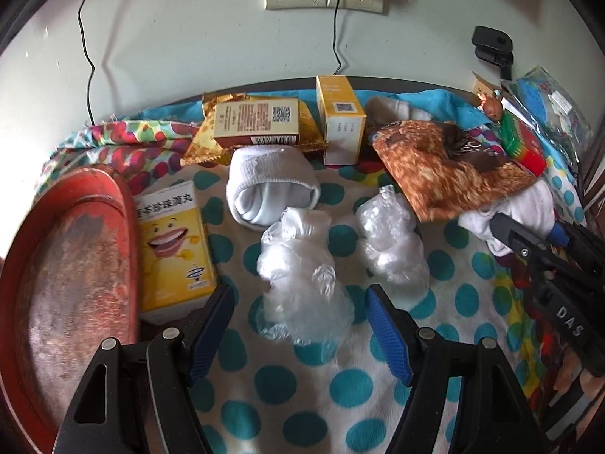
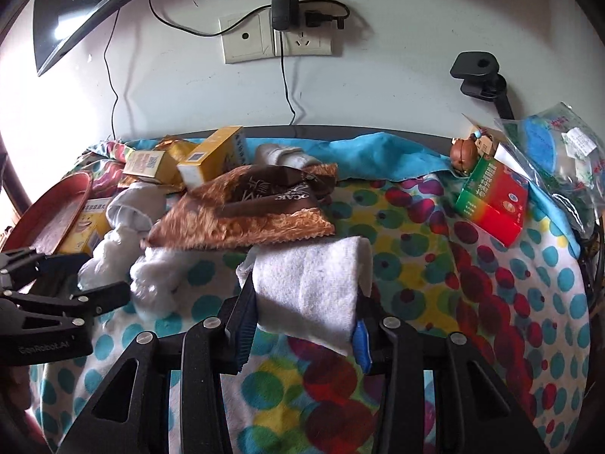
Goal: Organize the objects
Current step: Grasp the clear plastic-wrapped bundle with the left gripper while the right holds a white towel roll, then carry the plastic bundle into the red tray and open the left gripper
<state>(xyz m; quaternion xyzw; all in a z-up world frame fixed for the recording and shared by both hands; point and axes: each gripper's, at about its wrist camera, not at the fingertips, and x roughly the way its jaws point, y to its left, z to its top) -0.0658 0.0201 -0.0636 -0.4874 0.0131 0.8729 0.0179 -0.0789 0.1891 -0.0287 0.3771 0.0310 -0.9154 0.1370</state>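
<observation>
At six o'clock of the right wrist view, a rolled sock (image 2: 314, 287) is clamped in the right gripper (image 2: 302, 321) for sorting. Left gripper (image 1: 298, 325) is held spread around a plastic bag (image 1: 298, 265), untouched, ready for pickup.

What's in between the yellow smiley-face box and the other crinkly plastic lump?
In the left wrist view, a crumpled clear plastic bag lies between the yellow box and the second plastic lump, on the dotted cloth.

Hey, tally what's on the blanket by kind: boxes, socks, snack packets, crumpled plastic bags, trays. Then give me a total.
Boxes: 4
Socks: 3, one held in the right gripper
Snack packets: 2
Crumpled plastic bags: 2
Tray: 1
Total: 12
</observation>
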